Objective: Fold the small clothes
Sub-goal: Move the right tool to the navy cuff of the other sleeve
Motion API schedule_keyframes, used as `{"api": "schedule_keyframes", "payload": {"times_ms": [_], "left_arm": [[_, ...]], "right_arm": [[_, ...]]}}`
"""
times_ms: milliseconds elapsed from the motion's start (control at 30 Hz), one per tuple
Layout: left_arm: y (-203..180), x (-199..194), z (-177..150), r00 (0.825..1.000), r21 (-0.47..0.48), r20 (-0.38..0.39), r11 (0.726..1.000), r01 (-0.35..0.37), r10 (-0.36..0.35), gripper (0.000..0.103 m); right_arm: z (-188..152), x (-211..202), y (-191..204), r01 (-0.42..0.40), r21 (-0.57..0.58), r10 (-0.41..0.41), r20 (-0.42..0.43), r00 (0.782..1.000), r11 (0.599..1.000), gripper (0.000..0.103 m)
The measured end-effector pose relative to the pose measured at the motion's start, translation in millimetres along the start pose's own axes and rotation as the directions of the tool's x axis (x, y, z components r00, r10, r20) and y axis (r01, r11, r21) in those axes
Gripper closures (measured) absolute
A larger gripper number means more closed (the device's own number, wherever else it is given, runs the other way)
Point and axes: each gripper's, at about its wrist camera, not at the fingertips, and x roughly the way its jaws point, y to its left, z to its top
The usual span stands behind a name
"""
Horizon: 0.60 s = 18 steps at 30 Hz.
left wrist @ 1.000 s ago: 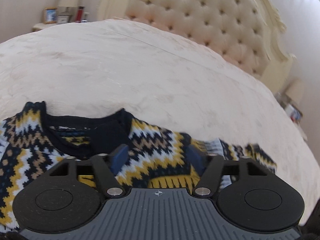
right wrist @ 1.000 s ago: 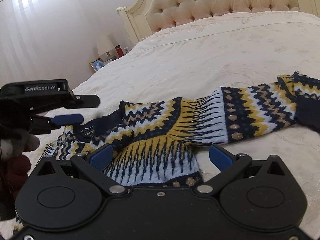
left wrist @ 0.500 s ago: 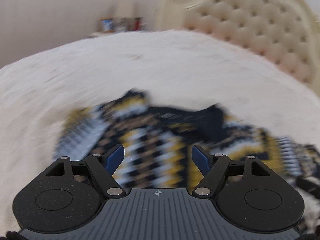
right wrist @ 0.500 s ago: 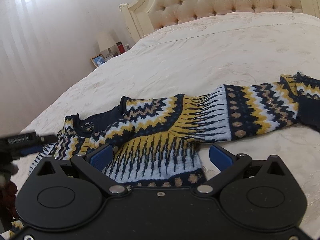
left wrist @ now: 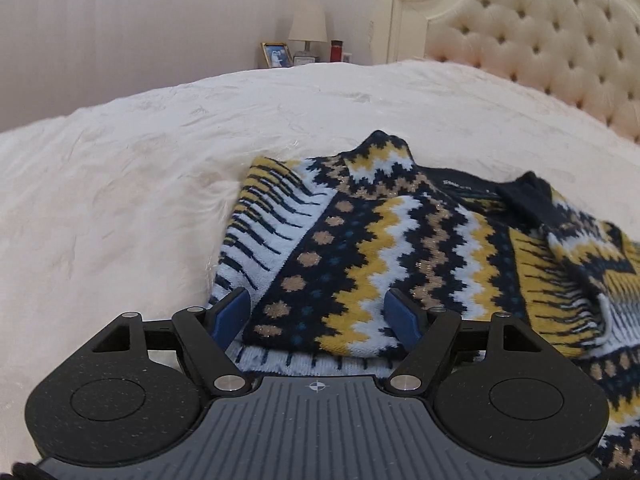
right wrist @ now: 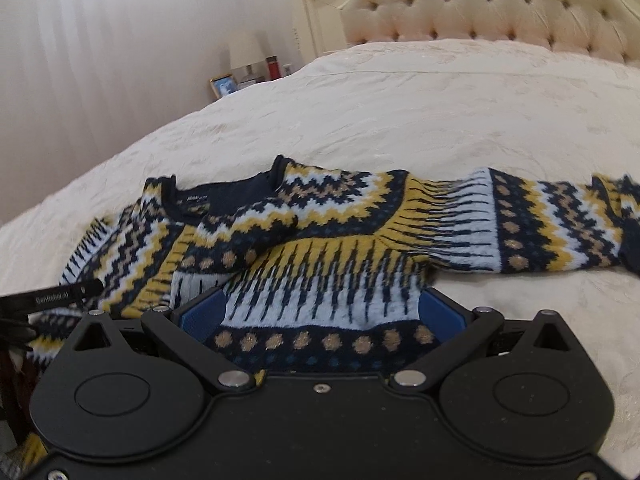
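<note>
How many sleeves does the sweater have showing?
2. One sleeve lies folded across the sweater front; the other sleeve stretches out flat on the bed toward the right.

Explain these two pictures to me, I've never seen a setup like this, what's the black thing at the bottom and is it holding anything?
Each picture comes from a camera mounted on a handheld two-finger gripper, looking forward along its blue-padded fingers; a person holds one in each hand. The black shape at the bottom is the gripper's own body. One view shows the left gripper, the other the right gripper. Both are open and hover over a patterned knit sweater in navy, yellow and white, lying on a cream bed. Nothing is gripped. One sleeve stretches out sideways; the other looks folded across the chest. Behind are a tufted headboard and a lamp.
</note>
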Motion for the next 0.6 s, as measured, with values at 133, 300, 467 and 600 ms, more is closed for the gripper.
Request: {"api": "schedule_keyframes", "payload": {"times_ms": [133, 300, 467, 600], "left_arm": [[12, -4, -5, 0.999, -0.085, 0.024, 0.995, -0.043, 0.045, 0.038], [16, -4, -6, 0.999, -0.125, 0.024, 0.991, -0.046, 0.049, 0.041], [8, -2, -7, 0.997, -0.083, 0.02, 0.994, -0.073, 0.075, 0.04], [8, -2, -8, 0.997, -0.077, 0.02, 0.994, -0.073, 0.074, 0.04]], "right_arm": [[-1, 0, 7, 0.002, -0.047, -0.002, 0.012, 1.0, 0.999, 0.0], [1, 0, 21, 0.028, -0.12, -0.026, 0.021, 0.999, 0.992, 0.0], [25, 9, 50, 0.025, -0.126, -0.021, 0.038, 0.999, 0.992, 0.0], [44, 43, 89, 0.028, -0.193, -0.028, 0.003, 1.0, 0.981, 0.0]]}}
